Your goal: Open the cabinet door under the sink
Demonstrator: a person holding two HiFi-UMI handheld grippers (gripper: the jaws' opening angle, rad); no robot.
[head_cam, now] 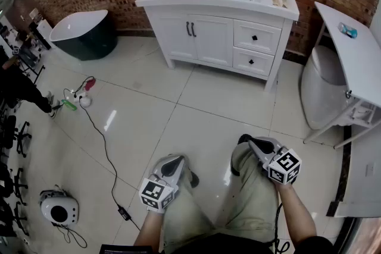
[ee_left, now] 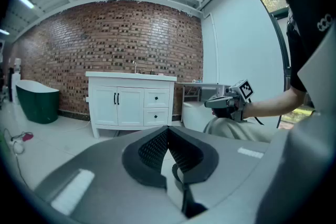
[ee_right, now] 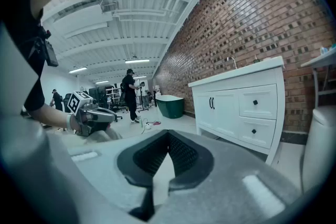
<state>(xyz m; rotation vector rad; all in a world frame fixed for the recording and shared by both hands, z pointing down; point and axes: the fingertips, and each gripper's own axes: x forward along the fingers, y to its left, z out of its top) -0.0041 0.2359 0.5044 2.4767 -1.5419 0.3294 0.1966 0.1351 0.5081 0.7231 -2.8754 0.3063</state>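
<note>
The white vanity cabinet (head_cam: 217, 21) with the sink stands against the brick wall, far ahead across the tiled floor. Its double doors (head_cam: 191, 38) are closed, with two black handles (head_cam: 190, 28) at the centre seam. My left gripper (head_cam: 174, 162) and right gripper (head_cam: 250, 143) are held low over the person's knees, well short of the cabinet. Both are shut with nothing between their tips. The left gripper view shows its jaws (ee_left: 168, 128) closed, with the cabinet (ee_left: 128, 105) beyond. In the right gripper view, the closed jaws (ee_right: 168, 134) point left of the cabinet (ee_right: 241, 107).
Two drawers (head_cam: 256, 38) fill the vanity's right side. A dark green bathtub (head_cam: 83, 33) stands at the left, and a black cable (head_cam: 101, 140) crosses the floor. A white table (head_cam: 351, 62) and a round white bin (head_cam: 321, 92) stand at the right. People stand far behind.
</note>
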